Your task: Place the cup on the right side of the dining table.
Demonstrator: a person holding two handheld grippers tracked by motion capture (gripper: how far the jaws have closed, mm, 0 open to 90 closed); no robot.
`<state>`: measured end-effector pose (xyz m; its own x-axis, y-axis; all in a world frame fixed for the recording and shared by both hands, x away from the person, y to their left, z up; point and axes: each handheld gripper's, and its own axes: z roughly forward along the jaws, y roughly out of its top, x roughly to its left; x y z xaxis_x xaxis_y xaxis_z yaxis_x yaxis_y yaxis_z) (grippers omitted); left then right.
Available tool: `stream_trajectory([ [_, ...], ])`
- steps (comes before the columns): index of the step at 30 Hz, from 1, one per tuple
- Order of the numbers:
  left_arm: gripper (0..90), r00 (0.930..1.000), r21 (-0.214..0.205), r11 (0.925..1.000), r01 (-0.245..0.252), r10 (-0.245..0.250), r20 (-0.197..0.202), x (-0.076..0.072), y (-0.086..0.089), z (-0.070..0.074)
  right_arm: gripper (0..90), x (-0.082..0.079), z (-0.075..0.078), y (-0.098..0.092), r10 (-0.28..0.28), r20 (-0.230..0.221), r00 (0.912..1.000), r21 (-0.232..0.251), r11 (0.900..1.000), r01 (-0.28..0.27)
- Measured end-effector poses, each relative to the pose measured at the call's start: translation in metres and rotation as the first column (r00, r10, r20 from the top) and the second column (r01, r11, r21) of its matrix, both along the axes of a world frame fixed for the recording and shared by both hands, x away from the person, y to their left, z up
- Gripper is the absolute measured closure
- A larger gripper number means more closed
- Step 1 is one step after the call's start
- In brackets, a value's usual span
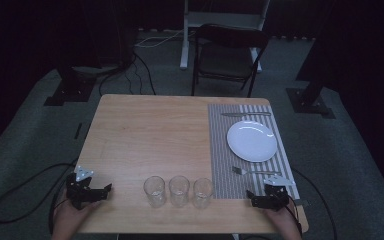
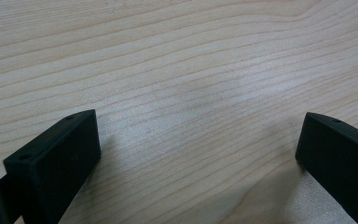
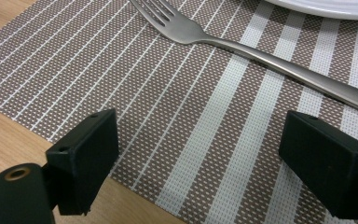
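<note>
Both grippers are resting at the near table edge, jaws spread wide and holding nothing.

The right gripper (image 1: pixel 269 197) is hovering over the placemat (image 3: pixel 223 140) beside the fork (image 3: pixel 242 46); the left gripper (image 1: pixel 87 192) is sitting over bare table (image 2: pixel 191 70). Any sideways sweep risks toppling the three glasses (image 1: pixel 178 191) between them.

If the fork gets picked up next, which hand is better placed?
The right. Its tongs sit open on the placemat just short of the fork; the left tongs rest beyond the three glasses.

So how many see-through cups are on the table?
3. They stand in a row near the front edge: left glass, middle glass, and right glass, which is beside the striped placemat. None looks hidden.
</note>
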<state>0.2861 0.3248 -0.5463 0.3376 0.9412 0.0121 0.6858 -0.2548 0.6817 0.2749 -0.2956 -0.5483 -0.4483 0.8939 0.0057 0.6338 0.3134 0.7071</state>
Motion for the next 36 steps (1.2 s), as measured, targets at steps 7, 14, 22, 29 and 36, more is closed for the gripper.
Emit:
stream_trajectory([
  [7,0.2,1.0000,0.000,1.0000,0.000,0.000,0.000,0.000,0.000,0.000,11.5,0.001,0.001,0.001,-0.003,-0.016,0.9999,-0.005,1.0000,0.003],
  [14,0.2,1.0000,0.000,1.0000,0.001,-0.001,0.000,0.000,0.000,0.000,11.5,0.001,0.002,0.001,-0.002,-0.019,0.9998,-0.008,1.0000,0.002],
  [22,0.2,1.0000,0.000,1.0000,-0.004,0.004,0.000,0.001,-0.001,0.000,11.9,0.003,0.003,0.002,-0.003,-0.030,0.9995,-0.016,0.9999,0.002],
  [29,0.2,1.0000,0.002,1.0000,-0.003,0.003,0.000,0.001,-0.001,0.000,13.0,0.001,0.005,0.003,0.024,-0.041,0.9988,-0.005,0.9997,-0.024],
  [36,0.2,1.0000,0.000,1.0000,-0.005,0.005,0.000,0.002,-0.001,0.000,13.3,-0.004,0.015,0.009,0.080,-0.031,0.9963,0.015,0.9967,-0.080],
])
